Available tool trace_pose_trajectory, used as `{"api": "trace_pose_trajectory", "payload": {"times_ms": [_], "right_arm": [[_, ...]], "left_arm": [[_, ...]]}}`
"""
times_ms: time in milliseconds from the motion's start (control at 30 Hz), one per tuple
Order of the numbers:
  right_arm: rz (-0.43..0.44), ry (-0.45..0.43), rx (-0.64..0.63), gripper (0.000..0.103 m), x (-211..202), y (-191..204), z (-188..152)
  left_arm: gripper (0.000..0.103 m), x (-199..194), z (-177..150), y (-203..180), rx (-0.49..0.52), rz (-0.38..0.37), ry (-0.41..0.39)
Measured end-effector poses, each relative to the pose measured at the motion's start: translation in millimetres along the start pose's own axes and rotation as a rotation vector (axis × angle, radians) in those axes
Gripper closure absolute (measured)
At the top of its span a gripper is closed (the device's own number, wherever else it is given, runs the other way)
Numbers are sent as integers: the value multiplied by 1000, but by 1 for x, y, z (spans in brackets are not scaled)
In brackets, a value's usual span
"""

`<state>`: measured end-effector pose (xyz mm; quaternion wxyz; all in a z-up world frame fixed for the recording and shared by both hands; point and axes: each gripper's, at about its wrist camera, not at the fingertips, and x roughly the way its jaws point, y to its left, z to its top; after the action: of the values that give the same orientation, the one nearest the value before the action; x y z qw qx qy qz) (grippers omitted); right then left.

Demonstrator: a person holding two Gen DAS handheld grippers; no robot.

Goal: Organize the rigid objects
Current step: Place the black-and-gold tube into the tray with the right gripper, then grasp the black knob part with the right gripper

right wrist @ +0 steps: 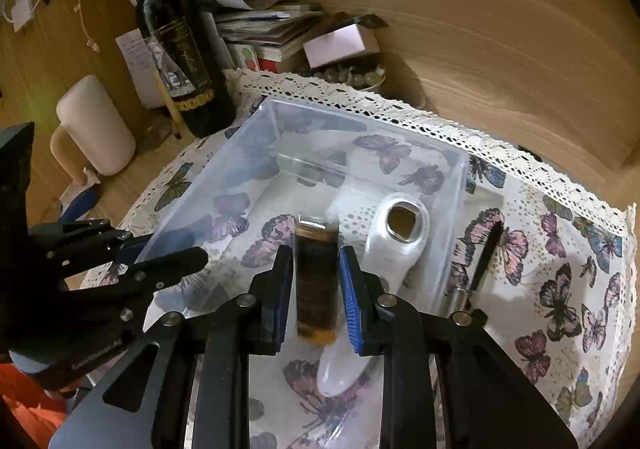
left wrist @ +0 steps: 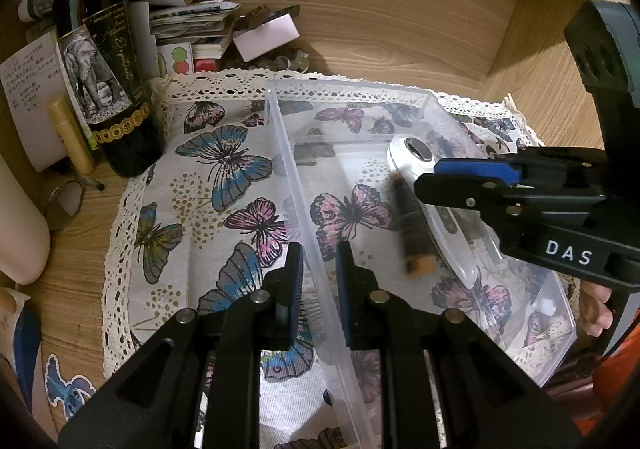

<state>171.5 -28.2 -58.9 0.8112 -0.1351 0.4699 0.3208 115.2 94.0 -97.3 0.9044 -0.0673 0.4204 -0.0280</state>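
Observation:
A clear plastic box (left wrist: pixel 416 97) (right wrist: pixel 460 177) sits on a butterfly cloth. Inside lie a white handheld device (left wrist: pixel 416 157) (right wrist: pixel 400 245) and a small brown bottle with an amber cap (left wrist: pixel 412 225) (right wrist: pixel 316 281). My left gripper (left wrist: pixel 318 273) straddles the box's left wall with a narrow gap either side, gripping nothing. My right gripper (right wrist: pixel 314 281) hovers over the box with the brown bottle between its fingers, a small gap showing on each side; the bottle is blurred. In the left wrist view the right gripper (left wrist: pixel 436 175) reaches in from the right.
A dark wine bottle (left wrist: pixel 100 61) (right wrist: pixel 176 45), stacked papers and a small box (right wrist: pixel 340 45) stand at the back left. A white cylinder (right wrist: pixel 96 125) stands left. A black-and-silver pen (right wrist: pixel 480 261) lies on the cloth right of the box. Wooden walls enclose the back and right.

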Motion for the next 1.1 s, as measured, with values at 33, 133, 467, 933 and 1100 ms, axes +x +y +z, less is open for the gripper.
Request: {"api": "trace_pose_trajectory", "payload": {"times_ms": [33, 133, 467, 933, 1100], "right_arm": [[-1, 1, -2, 81, 1, 0, 1], [-11, -1, 0, 81, 2, 2, 3], [-62, -85, 58, 68, -29, -16, 2], [-256, -116, 260, 66, -75, -102, -37], [-272, -29, 295, 66, -62, -119, -61]], "left_arm": [[87, 0, 0, 0, 1, 0, 0], [87, 1, 0, 0, 3, 0, -1], [87, 1, 0, 1, 4, 0, -2], [87, 0, 0, 2, 9, 1, -1], [87, 0, 0, 2, 10, 2, -1]]}}
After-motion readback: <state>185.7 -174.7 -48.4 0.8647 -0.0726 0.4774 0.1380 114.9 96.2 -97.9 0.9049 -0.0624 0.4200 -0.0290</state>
